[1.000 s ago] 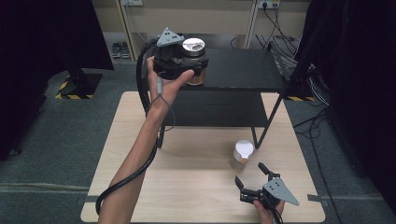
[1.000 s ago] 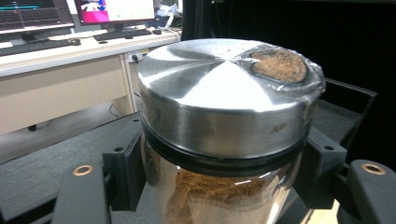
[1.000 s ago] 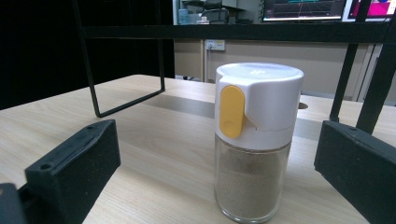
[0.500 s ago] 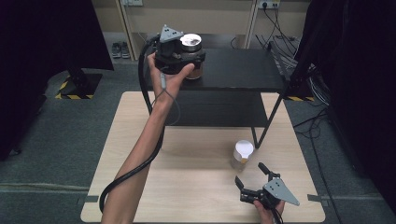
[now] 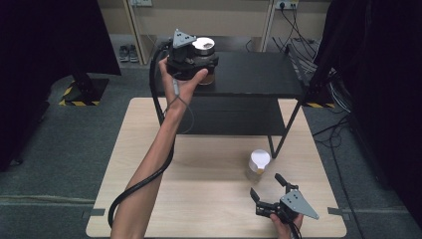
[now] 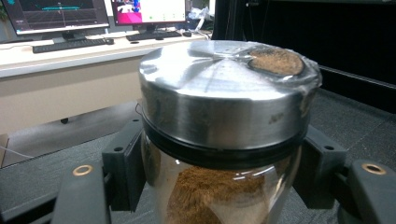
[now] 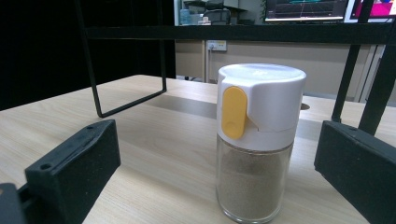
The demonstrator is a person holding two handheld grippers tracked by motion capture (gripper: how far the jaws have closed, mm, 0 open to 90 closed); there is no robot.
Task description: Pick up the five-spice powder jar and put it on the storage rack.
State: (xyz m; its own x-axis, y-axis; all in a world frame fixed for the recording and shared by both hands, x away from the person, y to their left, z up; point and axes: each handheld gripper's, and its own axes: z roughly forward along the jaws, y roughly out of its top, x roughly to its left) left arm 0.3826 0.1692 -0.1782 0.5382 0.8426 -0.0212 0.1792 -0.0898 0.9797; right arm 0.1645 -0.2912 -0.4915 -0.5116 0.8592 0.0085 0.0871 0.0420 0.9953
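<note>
left gripper (image 5: 195,59): clamped on steel-lidded spice jar (image 6: 224,130), held at top of black shelf (image 5: 259,74), release not yet made | right gripper (image 5: 271,191): jaws spread, nothing gripped | white-capped shaker (image 7: 256,140) standing on table (image 5: 209,199), just ahead of right jaws, pickup left to do

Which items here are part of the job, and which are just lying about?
In the job:
- metal-lidded jar, clamped in the left gripper at the black rack's top shelf
- white-capped shaker, standing on the wooden table ahead of the open right gripper

Lying about:
- shoes on the floor
- monitors and keyboard on the desk behind
</note>
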